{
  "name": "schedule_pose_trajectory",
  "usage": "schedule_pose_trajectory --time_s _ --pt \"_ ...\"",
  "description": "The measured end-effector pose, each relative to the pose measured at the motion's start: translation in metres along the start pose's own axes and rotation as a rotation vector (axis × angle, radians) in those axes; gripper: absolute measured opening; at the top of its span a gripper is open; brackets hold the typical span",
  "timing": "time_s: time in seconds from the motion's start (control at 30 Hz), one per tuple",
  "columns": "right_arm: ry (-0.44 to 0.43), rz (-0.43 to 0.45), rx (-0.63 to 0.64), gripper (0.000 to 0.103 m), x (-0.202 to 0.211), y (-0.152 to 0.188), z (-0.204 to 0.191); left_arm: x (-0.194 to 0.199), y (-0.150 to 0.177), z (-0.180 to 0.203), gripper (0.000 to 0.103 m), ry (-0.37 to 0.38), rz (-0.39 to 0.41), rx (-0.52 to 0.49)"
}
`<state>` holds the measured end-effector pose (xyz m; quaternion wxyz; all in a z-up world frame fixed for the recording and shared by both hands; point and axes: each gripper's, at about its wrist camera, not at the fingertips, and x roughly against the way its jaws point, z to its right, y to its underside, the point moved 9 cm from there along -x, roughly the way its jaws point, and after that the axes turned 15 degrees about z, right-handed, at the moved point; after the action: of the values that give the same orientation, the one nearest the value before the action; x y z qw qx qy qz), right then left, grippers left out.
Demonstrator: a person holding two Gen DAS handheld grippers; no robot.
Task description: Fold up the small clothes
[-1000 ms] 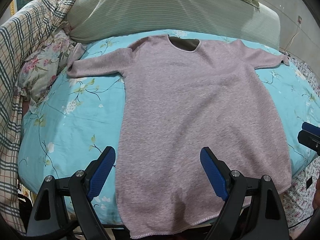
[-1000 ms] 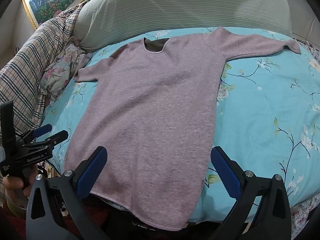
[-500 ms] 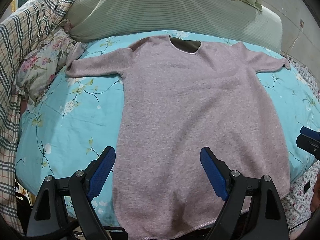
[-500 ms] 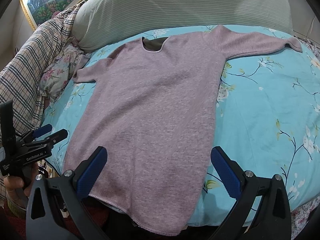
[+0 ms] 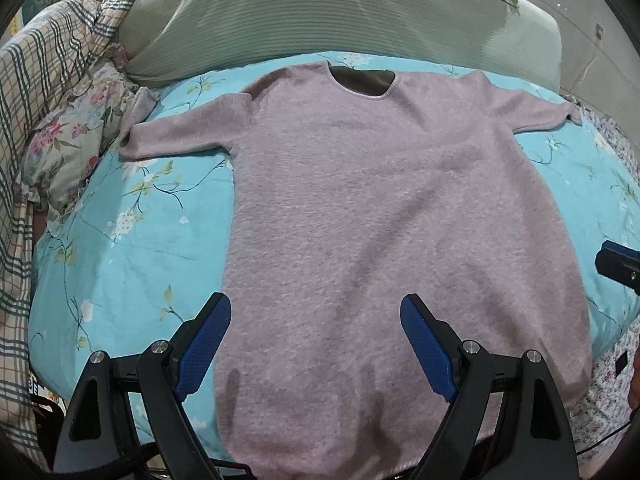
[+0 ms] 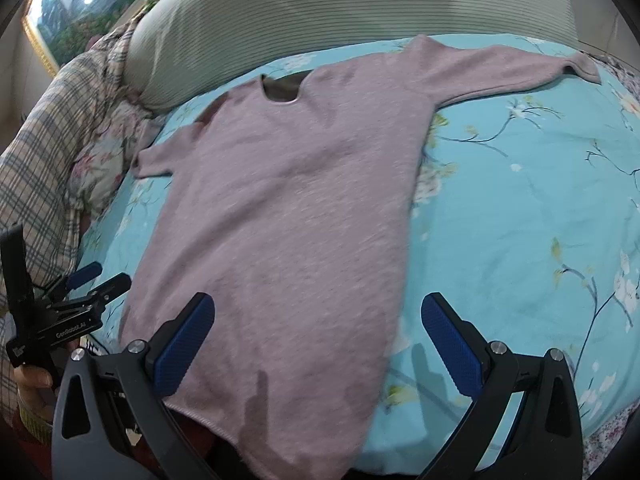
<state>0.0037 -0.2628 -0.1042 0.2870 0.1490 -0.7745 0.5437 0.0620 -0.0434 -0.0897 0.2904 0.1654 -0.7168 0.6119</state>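
A pale pink long-sleeved dress point(image 5: 384, 216) lies spread flat on a turquoise flowered sheet point(image 5: 132, 248), filling the middle of the frame. Its round neck is at the top centre, one sleeve reaching to the upper left, the other to the upper right. The hem runs off the bottom edge of the frame.

At the bottom, the left gripper point(image 5: 316, 344) has its two blue-padded fingers point(image 5: 204, 344) spread wide apart above the lower part of the dress, holding nothing.

Across the top lies a long green striped pillow point(image 5: 320, 12). A checked blanket point(image 5: 44, 64) and a flowered cushion point(image 5: 68, 140) fill the left edge. At the right edge, a tip of the right gripper point(image 5: 620, 266) shows.
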Motion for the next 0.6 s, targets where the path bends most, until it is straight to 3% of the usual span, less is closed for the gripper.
schedule_pose_trajectory --time_s 0.17,0.2,0.3,0.43,0.6 --pt "0.005 0.09 -0.066 0.103 -0.003 -0.032 0.037 -0.016 -0.011 -0.006 0.087 0.005 0.039 0.046" --pt "0.004 0.074 -0.107 0.103 -0.006 -0.034 0.044 -0.02 -0.012 -0.007 0.087 0.004 0.039 0.054" --pt "0.065 0.121 -0.138 0.101 -0.007 -0.061 0.09 -0.041 -0.017 -0.002 0.087 0.021 -0.017 0.011" --pt "0.153 0.156 -0.247 0.085 -0.017 -0.101 0.169 -0.069 -0.027 -0.005 0.087 0.037 -0.091 0.062" --pt "0.275 0.218 -0.438 0.066 -0.036 -0.155 0.29 -0.097 -0.049 -0.001 0.087 0.026 -0.087 0.056"
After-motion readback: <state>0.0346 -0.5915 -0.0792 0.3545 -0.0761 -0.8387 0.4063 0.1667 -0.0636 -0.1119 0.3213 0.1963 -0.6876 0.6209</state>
